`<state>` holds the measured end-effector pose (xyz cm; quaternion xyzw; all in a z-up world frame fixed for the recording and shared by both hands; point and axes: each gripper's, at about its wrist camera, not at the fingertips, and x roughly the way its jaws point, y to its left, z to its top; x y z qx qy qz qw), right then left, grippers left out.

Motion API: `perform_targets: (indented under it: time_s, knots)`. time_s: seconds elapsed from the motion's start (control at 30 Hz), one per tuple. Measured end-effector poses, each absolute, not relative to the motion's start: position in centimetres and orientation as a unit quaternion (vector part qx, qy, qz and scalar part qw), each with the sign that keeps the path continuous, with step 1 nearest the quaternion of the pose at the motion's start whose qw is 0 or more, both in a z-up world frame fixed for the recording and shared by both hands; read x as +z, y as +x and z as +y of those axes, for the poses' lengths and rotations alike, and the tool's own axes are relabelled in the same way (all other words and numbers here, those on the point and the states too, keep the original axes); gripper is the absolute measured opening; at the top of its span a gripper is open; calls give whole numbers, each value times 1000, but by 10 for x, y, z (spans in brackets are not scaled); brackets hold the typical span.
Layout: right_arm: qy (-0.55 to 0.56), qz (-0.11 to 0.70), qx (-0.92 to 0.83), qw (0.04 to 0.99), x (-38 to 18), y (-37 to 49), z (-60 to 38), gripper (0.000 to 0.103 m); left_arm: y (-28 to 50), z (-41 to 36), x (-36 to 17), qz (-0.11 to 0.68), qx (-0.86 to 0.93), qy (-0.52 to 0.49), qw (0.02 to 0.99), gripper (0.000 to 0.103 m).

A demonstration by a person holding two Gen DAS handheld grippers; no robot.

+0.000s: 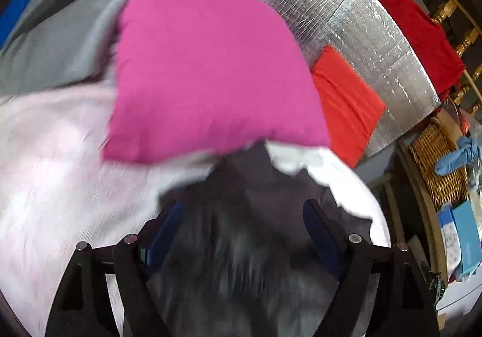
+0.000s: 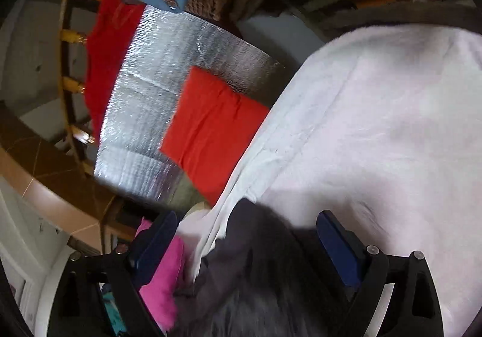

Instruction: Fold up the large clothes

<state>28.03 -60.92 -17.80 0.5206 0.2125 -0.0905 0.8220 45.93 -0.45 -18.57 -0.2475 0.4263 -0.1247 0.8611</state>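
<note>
My left gripper [image 1: 244, 228] stands with its jaws wide apart, blue pads [image 1: 168, 228] clear on either side of a dark grey garment [image 1: 241, 246] that lies blurred between them; the pads do not press on it. That garment rests on a pale pink-white cloth [image 1: 54, 174] spread over the near part of the table. Just beyond the dark garment's far edge sits a folded magenta garment [image 1: 198, 71], lying flat on the pale cloth and partly over a grey garment [image 1: 60, 44] at the far left. To the right of the magenta piece, a folded orange-red garment [image 1: 346, 102] lies on a silver foil-like sheet [image 1: 376, 44], and a darker red cloth [image 1: 421, 32] hangs over a wooden chair back [image 1: 446, 8] at the far right. A wicker basket [image 1: 436, 162] with a blue cloth [image 1: 458, 156] stands to the right. My right gripper [image 2: 247, 246] is also spread wide, its pads [image 2: 337, 243] off the dark grey garment [image 2: 256, 276] that lies between them. In this view the pale cloth [image 2: 376, 141] fills the right side, the magenta garment [image 2: 162, 285] peeks out at the near left by the left finger, and the orange-red garment [image 2: 211, 129] lies farther off on the silver sheet [image 2: 156, 65], with the red cloth [image 2: 111, 47] beyond it.
</note>
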Motion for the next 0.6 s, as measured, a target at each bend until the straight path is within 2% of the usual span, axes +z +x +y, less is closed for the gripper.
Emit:
perform_targets:
  time_s: [0.27, 0.43, 0.6]
  knots:
    - [561, 243, -68, 788, -172, 189, -562, 96, 351, 0, -221, 489, -88, -271, 824, 83]
    - [593, 261, -67, 759, -193, 151, -536, 96, 339, 9, -243, 506, -73, -310, 802, 83]
    - [634, 278, -76, 718, -233, 154, -530, 96, 355, 38, -258, 485, -30, -360, 797, 83]
